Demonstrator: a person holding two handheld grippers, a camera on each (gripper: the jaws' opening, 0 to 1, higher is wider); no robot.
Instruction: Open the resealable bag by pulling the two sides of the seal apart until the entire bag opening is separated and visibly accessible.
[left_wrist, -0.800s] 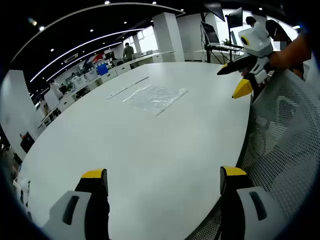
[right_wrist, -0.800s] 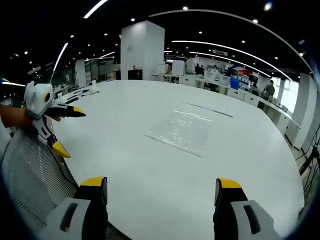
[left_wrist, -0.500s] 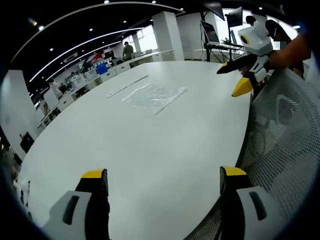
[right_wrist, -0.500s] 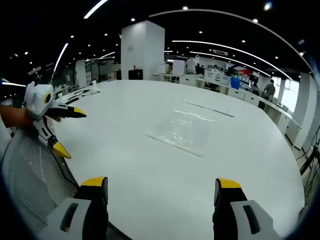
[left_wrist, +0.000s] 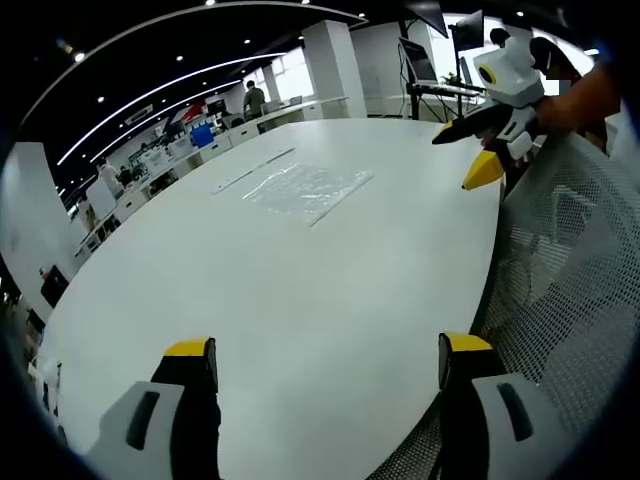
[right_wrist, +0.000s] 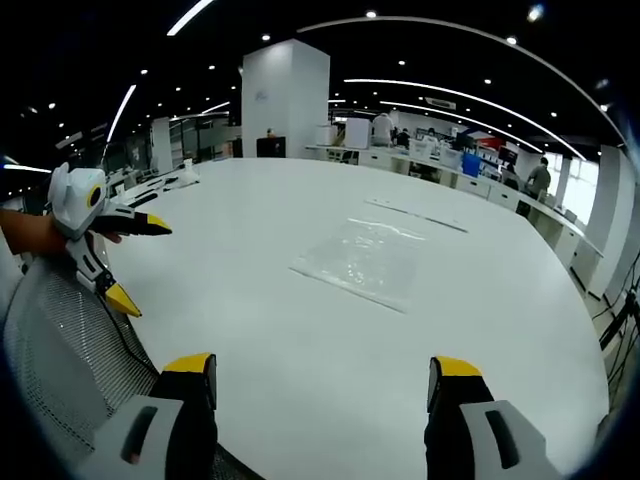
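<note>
Lying flat on the table (right_wrist: 300, 330), the clear bag's (right_wrist: 366, 259) seal stays indistinct

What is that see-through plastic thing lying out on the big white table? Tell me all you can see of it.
It is a clear resealable bag, roughly rectangular, made of thin glossy film that crinkles and catches the ceiling lights. It lies flat on the white table, well ahead of both grippers, and nothing touches it but the tabletop. It looks empty, though that is hard to confirm from here. Whether its seal is shut is too small to tell. The left gripper view shows the same bag, flat and alone, with a thin pale strip lying just beyond it.
</note>
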